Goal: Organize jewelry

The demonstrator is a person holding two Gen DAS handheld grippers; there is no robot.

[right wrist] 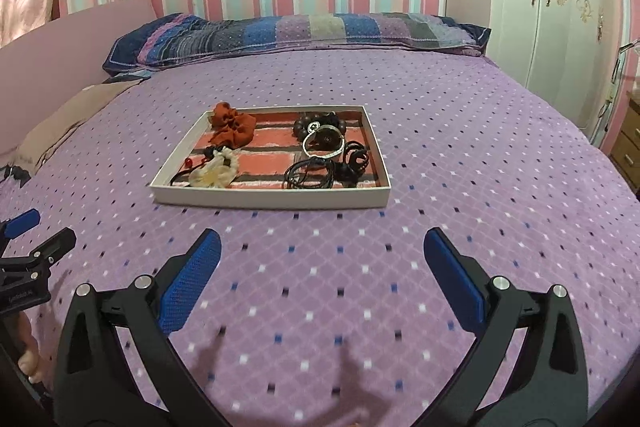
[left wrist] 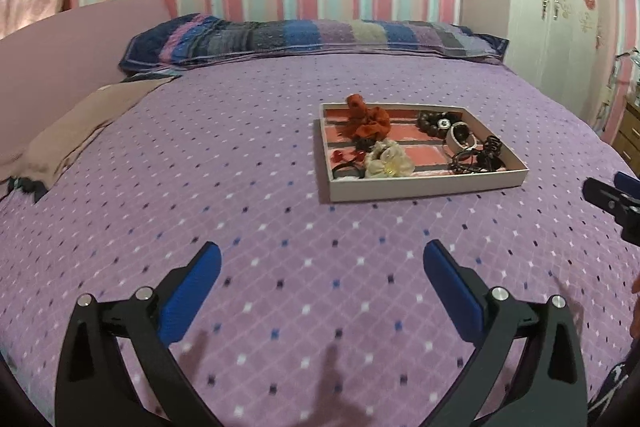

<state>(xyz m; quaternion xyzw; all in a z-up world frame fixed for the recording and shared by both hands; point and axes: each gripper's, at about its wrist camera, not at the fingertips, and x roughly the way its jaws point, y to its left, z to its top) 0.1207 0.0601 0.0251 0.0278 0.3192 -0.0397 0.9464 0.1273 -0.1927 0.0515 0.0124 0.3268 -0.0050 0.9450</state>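
Observation:
A shallow white tray [left wrist: 428, 189] with a pink striped lining lies on the purple bed; it also shows in the right wrist view [right wrist: 272, 198]. In it lie an orange scrunchie [left wrist: 366, 121], a cream flower hair tie [left wrist: 388, 161], a dark bead bracelet [left wrist: 434, 121], a white bangle [left wrist: 460, 141] and black cords [left wrist: 478, 159]. In the right wrist view the scrunchie [right wrist: 234, 125], flower tie [right wrist: 214, 171], bangle [right wrist: 324, 143] and cords [right wrist: 320, 173] show too. My left gripper [left wrist: 322, 263] is open and empty, short of the tray. My right gripper [right wrist: 322, 251] is open and empty, also short of it.
The purple dotted bedspread [left wrist: 240, 187] covers the bed. A striped pillow [left wrist: 312, 37] lies at the head by the striped wall. A beige cloth [left wrist: 76, 131] lies at the left edge. A white wardrobe [right wrist: 560, 7] and a wooden drawer unit [right wrist: 628, 147] stand on the right.

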